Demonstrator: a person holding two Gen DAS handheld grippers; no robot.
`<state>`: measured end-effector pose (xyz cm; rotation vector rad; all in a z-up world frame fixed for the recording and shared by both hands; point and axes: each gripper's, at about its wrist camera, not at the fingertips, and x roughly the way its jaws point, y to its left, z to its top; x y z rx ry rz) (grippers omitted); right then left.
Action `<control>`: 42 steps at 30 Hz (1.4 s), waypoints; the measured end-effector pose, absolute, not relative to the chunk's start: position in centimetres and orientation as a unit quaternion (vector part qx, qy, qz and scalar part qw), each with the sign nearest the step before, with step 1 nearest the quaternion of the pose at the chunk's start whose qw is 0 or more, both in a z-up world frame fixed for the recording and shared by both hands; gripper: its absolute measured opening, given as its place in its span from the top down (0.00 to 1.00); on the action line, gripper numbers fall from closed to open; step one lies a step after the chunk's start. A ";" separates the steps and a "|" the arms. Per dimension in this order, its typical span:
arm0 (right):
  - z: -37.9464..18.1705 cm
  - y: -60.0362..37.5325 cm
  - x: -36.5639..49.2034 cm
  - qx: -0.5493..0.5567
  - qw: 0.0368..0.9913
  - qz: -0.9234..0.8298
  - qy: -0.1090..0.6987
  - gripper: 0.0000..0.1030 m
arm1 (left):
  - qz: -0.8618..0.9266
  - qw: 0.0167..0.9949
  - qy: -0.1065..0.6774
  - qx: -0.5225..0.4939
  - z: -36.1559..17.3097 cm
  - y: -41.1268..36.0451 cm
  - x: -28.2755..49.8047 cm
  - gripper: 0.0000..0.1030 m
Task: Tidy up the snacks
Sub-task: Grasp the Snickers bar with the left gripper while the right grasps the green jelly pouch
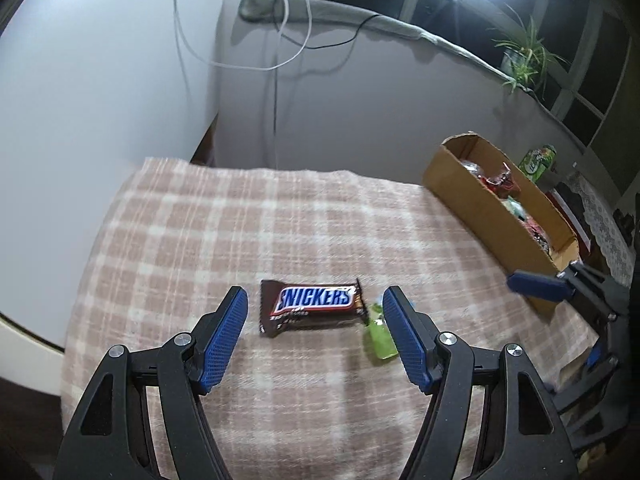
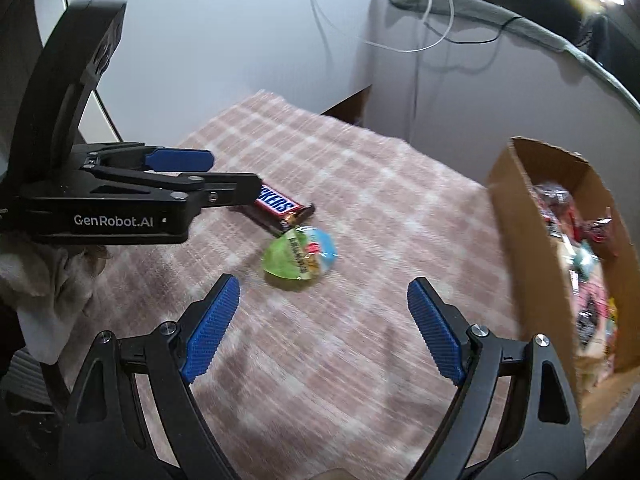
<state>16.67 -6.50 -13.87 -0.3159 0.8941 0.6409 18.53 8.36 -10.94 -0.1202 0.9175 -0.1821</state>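
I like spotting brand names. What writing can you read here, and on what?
"SNICKERS": on the brown bar on the cloth.
"GenRobot.AI": on the side of the left gripper, seen from the right wrist.
Print on the green cup lid: too blurred to read.
Green can behind the box: lettering too small to read.

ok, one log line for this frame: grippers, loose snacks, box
left gripper: open, over Snickers bar | right gripper: open, near green jelly cup | both snacks on cloth | cardboard box: part filled
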 end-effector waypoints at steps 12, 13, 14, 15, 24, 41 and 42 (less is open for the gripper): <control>-16.8 -4.4 18.7 -0.148 0.838 0.297 0.434 0.14 | -0.099 0.880 0.460 -0.063 -13.3 7.5 20.4 0.32; -16.9 -4.3 18.9 -0.147 0.839 0.295 0.432 0.15 | -0.100 0.880 0.461 -0.061 -13.4 7.4 20.6 0.32; -17.0 -4.2 19.1 -0.147 0.840 0.293 0.432 0.20 | -0.101 0.879 0.463 -0.060 -13.6 7.3 20.8 0.32; -17.2 -4.2 19.3 -0.146 0.839 0.293 0.435 0.22 | -0.101 0.878 0.464 -0.057 -13.8 7.1 21.0 0.32; -18.0 -3.4 20.0 -0.145 0.838 0.298 0.434 0.34 | -0.095 0.876 0.471 -0.040 -14.8 6.8 21.8 0.32; -17.6 -4.2 19.2 -0.141 0.830 0.318 0.437 0.70 | -0.097 0.885 0.456 -0.015 -15.2 6.3 21.3 0.46; -17.5 -4.4 19.2 -0.139 0.831 0.317 0.436 0.71 | -0.098 0.884 0.456 -0.016 -15.1 6.3 21.3 0.46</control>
